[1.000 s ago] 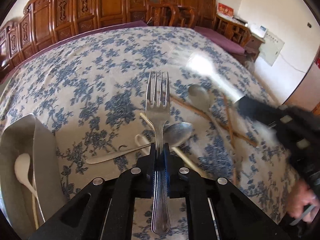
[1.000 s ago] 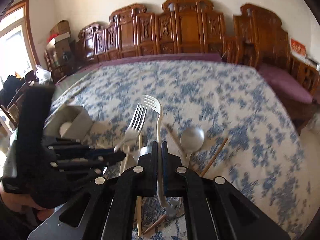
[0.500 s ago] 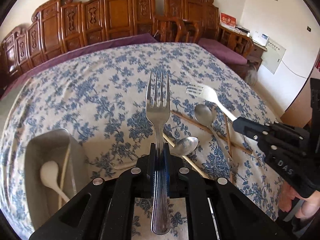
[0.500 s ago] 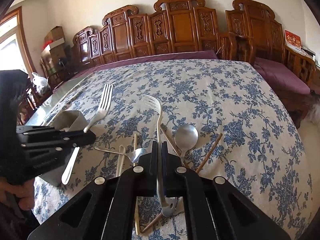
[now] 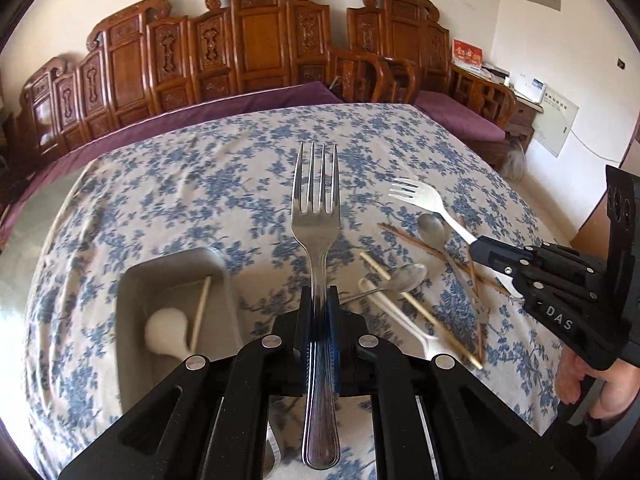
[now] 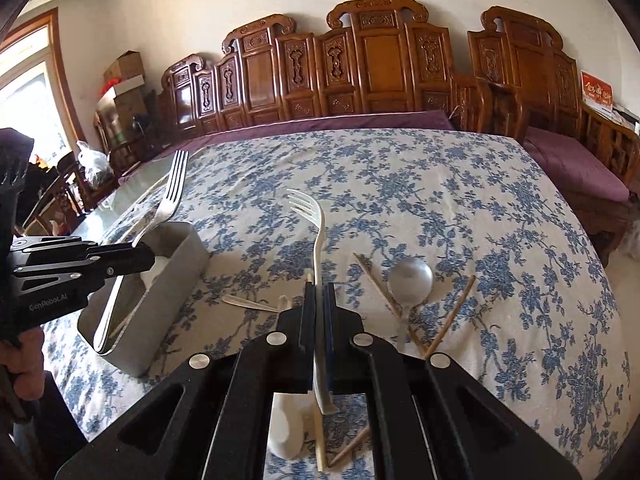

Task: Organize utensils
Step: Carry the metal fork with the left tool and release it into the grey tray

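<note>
Left wrist view: blue-flowered cloth covers the desk [image 5: 200, 184], carved wooden chairs [image 5: 256, 40] behind (purple cushions); left gripper [image 5: 318, 312] clamps a steel fork [image 5: 316, 216] above the grey tray [image 5: 132, 320], right gripper [image 6: 319, 300] pinches a white fork [image 6: 316, 232].

Each wrist camera looks forward from close behind its own gripper, left [image 5: 318, 312] and right [image 6: 319, 308], low over the floral table [image 6: 440, 200] toward the carved bench [image 5: 256, 40], and both views share the tray [image 5: 168, 280] and each other's gripper.
</note>
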Tool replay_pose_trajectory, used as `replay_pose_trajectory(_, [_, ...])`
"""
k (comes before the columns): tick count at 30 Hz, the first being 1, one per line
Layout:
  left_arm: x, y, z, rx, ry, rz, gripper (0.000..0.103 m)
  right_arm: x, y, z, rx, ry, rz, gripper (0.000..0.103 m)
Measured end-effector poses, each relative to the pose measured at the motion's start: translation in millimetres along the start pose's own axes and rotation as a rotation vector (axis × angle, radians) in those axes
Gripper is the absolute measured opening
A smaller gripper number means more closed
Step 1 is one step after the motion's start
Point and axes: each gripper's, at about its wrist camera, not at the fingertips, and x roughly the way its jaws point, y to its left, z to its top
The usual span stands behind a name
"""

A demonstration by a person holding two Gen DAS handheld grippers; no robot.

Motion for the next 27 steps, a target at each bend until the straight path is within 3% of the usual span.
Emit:
replay_pose_trajectory(11, [-15, 43, -9, -0.037, -0.012, 0.040, 0.006, -10, 31, 0, -0.045, -0.015, 0.049, 0.005])
replay_pose_trajectory(27, [24, 93, -46, -0.098, 0.074, 0.101, 0.006, -2, 50, -7, -0.088, 0.015, 0.064, 0.005])
